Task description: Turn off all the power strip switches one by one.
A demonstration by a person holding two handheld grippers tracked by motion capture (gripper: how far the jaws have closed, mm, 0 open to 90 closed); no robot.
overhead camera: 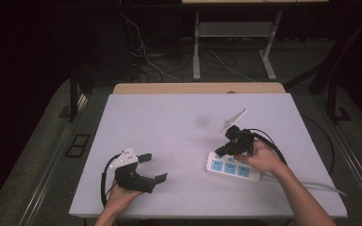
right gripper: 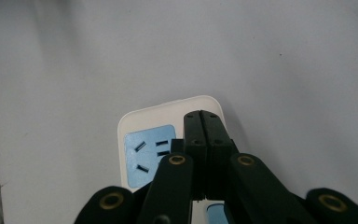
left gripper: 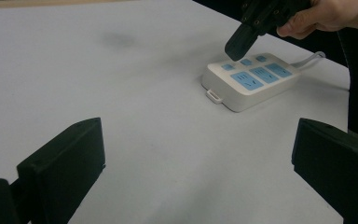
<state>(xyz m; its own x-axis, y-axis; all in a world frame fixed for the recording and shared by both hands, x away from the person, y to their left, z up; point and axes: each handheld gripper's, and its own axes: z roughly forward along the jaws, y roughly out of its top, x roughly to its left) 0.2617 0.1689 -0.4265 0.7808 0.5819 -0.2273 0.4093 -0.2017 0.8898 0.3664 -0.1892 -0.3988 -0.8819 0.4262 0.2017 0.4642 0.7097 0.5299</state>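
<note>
White tabletop [overhead camera: 169,117] carries a rigid, light, slippery-cased power strip [overhead camera: 232,167] near its right front, best pinched across its narrow sides; the right gripper [overhead camera: 222,149], jaws closed and empty, pokes its button end, while the left gripper [overhead camera: 153,168] gapes empty.

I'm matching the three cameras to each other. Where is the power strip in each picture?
High view: the power strip lies right of centre on the table, under the right gripper.
Left gripper view: upper right, below the shut jaws of the right gripper.
Right gripper view: lower centre, partly behind that gripper's own shut jaws.
Shared landmark: its blue socket panels.
</note>
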